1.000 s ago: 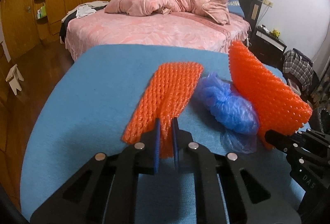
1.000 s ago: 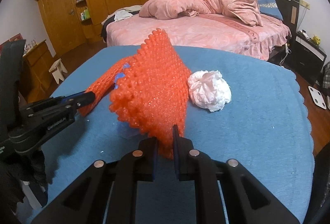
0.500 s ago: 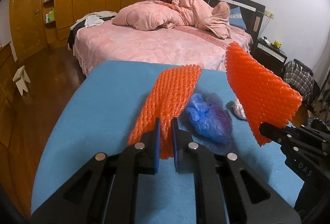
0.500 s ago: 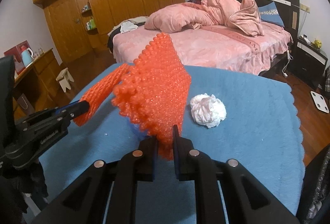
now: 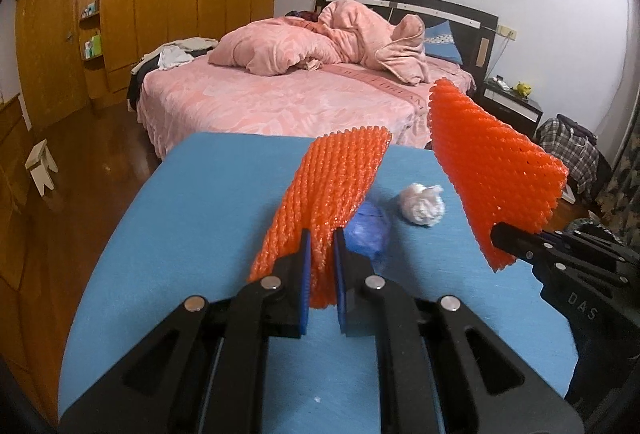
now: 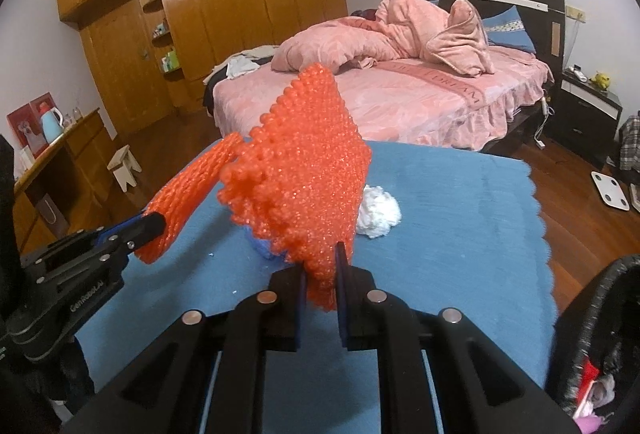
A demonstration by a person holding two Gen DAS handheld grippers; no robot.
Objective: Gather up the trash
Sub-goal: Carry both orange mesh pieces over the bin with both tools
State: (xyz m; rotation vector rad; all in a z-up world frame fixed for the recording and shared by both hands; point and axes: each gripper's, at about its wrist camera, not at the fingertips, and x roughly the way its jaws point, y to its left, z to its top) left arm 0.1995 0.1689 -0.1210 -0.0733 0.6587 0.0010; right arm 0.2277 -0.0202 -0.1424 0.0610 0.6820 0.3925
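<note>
Above blue tabletop (image 5: 192,218) I hold two orange foam nets: left gripper (image 5: 320,254) jaws clamped on one net (image 5: 332,182), right gripper (image 6: 320,266) jaws clamped on other net (image 6: 304,174). Bin (image 6: 600,318) at right edge, scraps inside. Blue bag (image 5: 370,230), white wad (image 5: 422,202) lie on tabletop beneath nets.

White letters "DAS" stand on the black body of the right tool (image 5: 516,240), seen at the right of the left wrist view. In the right wrist view the left tool (image 6: 154,224) bears small white lettering, perhaps "GenRobot.AI".
</note>
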